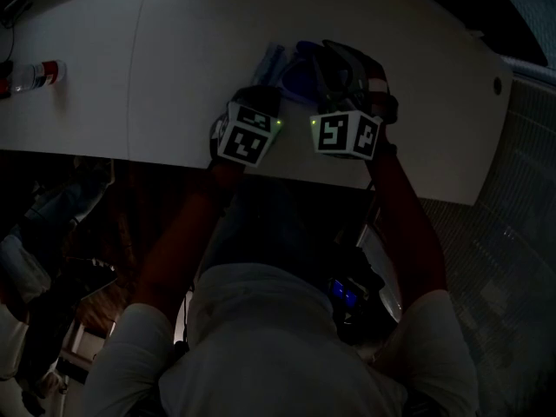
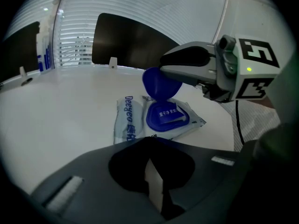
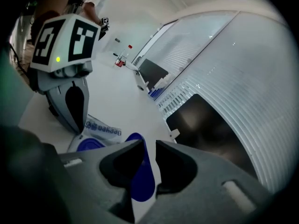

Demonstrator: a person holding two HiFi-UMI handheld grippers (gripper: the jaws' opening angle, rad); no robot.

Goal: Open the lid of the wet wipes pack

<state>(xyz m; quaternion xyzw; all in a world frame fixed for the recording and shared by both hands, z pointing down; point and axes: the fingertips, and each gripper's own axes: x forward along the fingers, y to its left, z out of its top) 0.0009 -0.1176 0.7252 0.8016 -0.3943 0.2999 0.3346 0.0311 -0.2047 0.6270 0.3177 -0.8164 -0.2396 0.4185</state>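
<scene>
The lid [image 2: 159, 84] stands raised off the wipes pack [image 2: 128, 120] by the table's [image 2: 70, 106] front edge, pinched in the right gripper's [image 3: 149, 147] jaws, while the left gripper's [image 2: 152, 167] jaws seem clamped on the pack's near end, so little looks left to do.

A flat, soft plastic wet wipes pack [image 2: 128, 122] with blue print lies on the white curved tabletop [image 2: 60, 111], close to its near edge and about midway along it. The pack's round blue plastic lid [image 2: 158, 84] stands upright at the far side of the opening on the pack's top. The right gripper [image 3: 149, 146] reaches in from the right, above the pack, its fingers [image 3: 122, 158] on either side of the lid. The left gripper [image 2: 150, 143] sits at the pack's near end, left of the right gripper. A small clear plastic bottle [image 1: 35, 75] with a red band lies at the tabletop's left end, well apart from the pack.
</scene>
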